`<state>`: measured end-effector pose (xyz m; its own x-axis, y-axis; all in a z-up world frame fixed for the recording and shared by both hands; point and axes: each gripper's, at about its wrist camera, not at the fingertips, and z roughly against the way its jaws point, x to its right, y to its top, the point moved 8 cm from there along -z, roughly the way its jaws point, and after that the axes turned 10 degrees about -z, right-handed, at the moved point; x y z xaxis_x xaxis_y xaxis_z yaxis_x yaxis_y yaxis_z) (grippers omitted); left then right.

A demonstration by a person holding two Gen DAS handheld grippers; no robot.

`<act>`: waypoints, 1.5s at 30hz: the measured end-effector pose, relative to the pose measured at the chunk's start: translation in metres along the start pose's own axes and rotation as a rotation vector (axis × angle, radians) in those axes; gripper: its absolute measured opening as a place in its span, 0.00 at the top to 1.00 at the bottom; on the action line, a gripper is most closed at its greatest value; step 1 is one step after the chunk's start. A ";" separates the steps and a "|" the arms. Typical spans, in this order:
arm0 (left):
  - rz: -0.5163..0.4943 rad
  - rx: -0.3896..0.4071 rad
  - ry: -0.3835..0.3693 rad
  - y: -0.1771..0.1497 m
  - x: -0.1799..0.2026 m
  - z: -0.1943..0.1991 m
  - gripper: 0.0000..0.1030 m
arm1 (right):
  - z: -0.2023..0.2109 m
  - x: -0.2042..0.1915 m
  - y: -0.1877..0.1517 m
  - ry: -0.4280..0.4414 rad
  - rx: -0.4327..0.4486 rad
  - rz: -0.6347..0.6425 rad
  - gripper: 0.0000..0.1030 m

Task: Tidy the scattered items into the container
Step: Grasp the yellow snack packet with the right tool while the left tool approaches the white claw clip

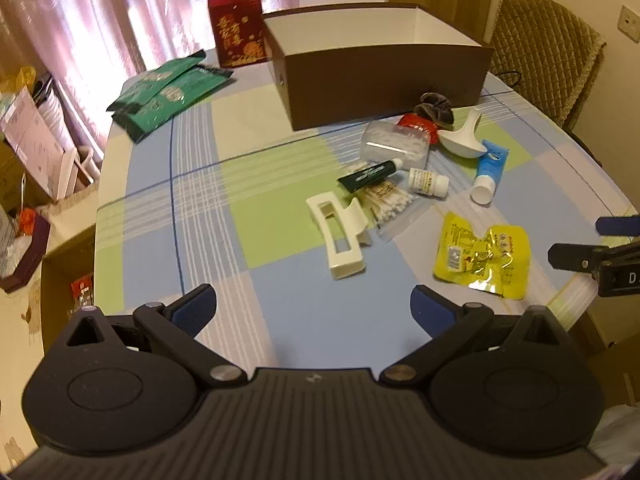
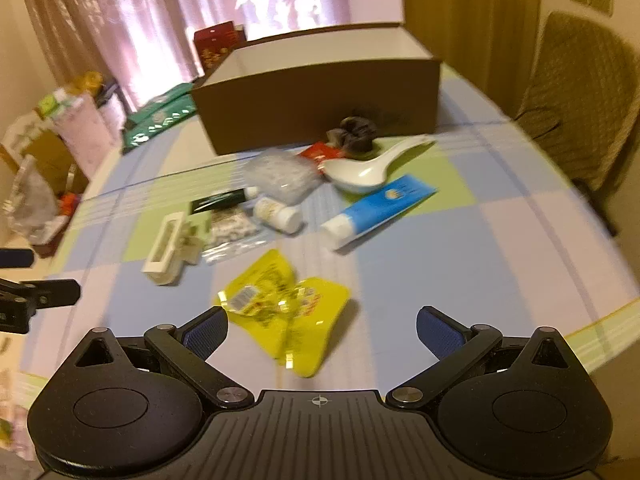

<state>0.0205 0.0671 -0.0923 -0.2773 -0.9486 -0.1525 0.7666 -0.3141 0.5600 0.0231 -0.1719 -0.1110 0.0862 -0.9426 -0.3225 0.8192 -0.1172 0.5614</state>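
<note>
Both grippers hovering, jaws spread wide and empty.
Right gripper (image 2: 322,330) nearing crinkled yellow foil packet (image 2: 284,308); slick foil risks slipping.

Items are scattered on the table (image 1: 280,320) before the box (image 1: 384,80). A packet (image 1: 482,256) is set nearest, right of the hair clip (image 1: 340,236).

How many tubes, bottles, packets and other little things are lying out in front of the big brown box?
Tubes: 2, blue tube and dark green tube
Pill bottle: 1
Bags of cotton swabs: 1
Clear plastic case: 1
Hair clip: 1
Spoon: 1
Scrunchie: 1
Yellow packet: 1
Red packet: 1
Total: 10
</note>
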 end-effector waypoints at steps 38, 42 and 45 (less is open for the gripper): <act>0.016 -0.059 0.008 0.000 -0.008 -0.036 0.01 | -0.079 0.078 -0.001 0.605 -0.179 -0.694 0.97; 0.019 -0.059 -0.005 0.003 -0.006 -0.043 0.01 | -0.070 0.082 0.008 0.628 -0.155 -0.727 0.97; 0.020 -0.059 -0.024 0.006 -0.003 -0.050 0.04 | -0.062 0.086 0.016 0.649 -0.136 -0.759 0.97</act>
<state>0.0552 0.0664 -0.1291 -0.2747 -0.9538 -0.1222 0.8047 -0.2975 0.5137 0.0786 -0.2357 -0.1775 -0.2261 -0.2760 -0.9342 0.8399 -0.5409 -0.0434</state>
